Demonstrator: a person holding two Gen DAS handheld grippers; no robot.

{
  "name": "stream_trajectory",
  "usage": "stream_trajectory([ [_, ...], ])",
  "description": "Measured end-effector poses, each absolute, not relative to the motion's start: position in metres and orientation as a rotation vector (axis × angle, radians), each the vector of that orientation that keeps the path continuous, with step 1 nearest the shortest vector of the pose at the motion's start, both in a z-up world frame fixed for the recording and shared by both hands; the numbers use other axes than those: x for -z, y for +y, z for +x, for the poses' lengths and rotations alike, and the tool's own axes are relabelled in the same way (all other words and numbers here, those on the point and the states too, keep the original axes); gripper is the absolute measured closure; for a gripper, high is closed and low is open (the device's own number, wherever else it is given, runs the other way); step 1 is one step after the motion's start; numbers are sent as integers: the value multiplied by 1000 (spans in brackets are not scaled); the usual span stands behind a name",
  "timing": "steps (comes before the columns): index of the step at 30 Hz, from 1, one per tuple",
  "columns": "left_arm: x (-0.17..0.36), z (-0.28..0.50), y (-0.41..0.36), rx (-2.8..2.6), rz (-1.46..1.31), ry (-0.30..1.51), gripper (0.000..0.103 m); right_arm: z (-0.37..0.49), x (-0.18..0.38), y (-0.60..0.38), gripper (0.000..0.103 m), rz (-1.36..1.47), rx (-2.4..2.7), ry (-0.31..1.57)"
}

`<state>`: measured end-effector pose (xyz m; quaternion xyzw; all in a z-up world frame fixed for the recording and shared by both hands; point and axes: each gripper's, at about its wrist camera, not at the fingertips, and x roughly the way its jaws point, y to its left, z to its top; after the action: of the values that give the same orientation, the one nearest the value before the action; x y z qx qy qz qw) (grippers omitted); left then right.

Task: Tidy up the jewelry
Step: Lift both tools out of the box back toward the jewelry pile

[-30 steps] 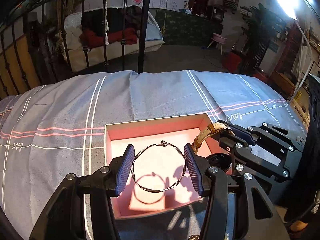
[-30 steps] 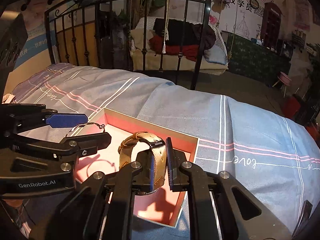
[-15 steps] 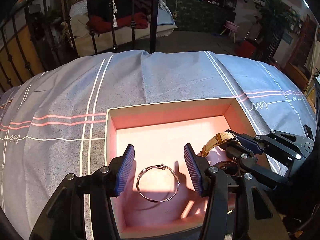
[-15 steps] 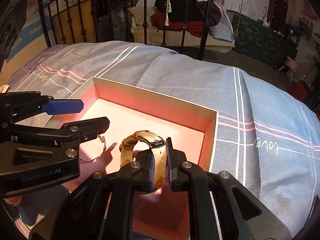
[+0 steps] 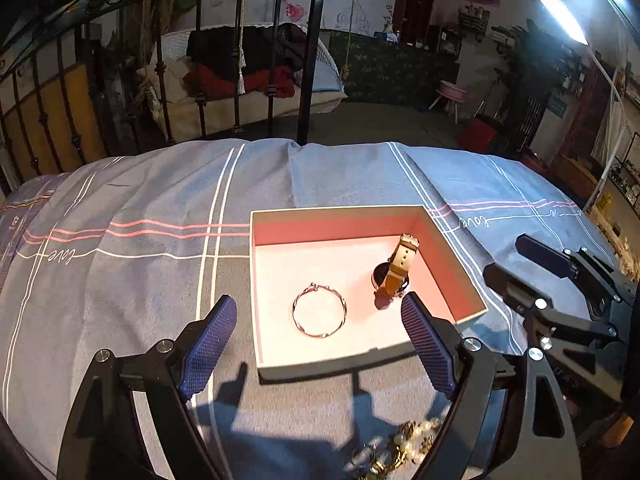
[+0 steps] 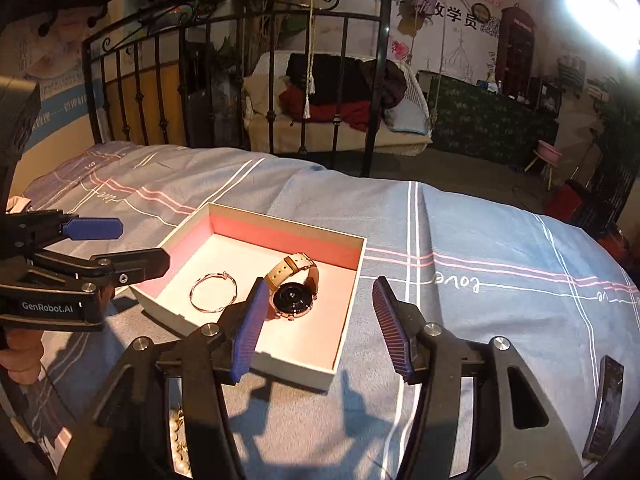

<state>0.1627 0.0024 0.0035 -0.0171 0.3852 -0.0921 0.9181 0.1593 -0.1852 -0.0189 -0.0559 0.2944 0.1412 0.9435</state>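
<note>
An open box with a pink inside lies on the blue bedsheet. In it lie a thin metal bangle on the left and a watch with a tan strap on the right. My left gripper is open and empty, held back above the box's near edge. My right gripper is open and empty, above the box's near right corner. A pearl and gold necklace lies on the sheet near me, partly hidden by the grippers.
A black phone lies on the sheet at the far right. An iron bed rail stands at the far edge of the bed. The right gripper shows in the left view, the left gripper in the right view.
Both grippers opened wide and pulled back and up from the box. The bangle and the watch were let go and now lie on the box floor.
</note>
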Motion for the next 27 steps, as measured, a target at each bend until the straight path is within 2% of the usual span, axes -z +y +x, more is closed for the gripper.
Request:
stream_trajectory([
  [8,34,87,11,226,-77,832,21,96,49,-222,47,-24,-269,654],
  [20,62,66,-1,220,22,855,22,66,87,-197,47,-24,-385,740],
  [25,70,68,-9,194,101,847,27,70,91,-185,47,-46,-382,759],
  [27,73,70,-10,199,103,853,35,73,93,-179,47,-59,-381,767],
])
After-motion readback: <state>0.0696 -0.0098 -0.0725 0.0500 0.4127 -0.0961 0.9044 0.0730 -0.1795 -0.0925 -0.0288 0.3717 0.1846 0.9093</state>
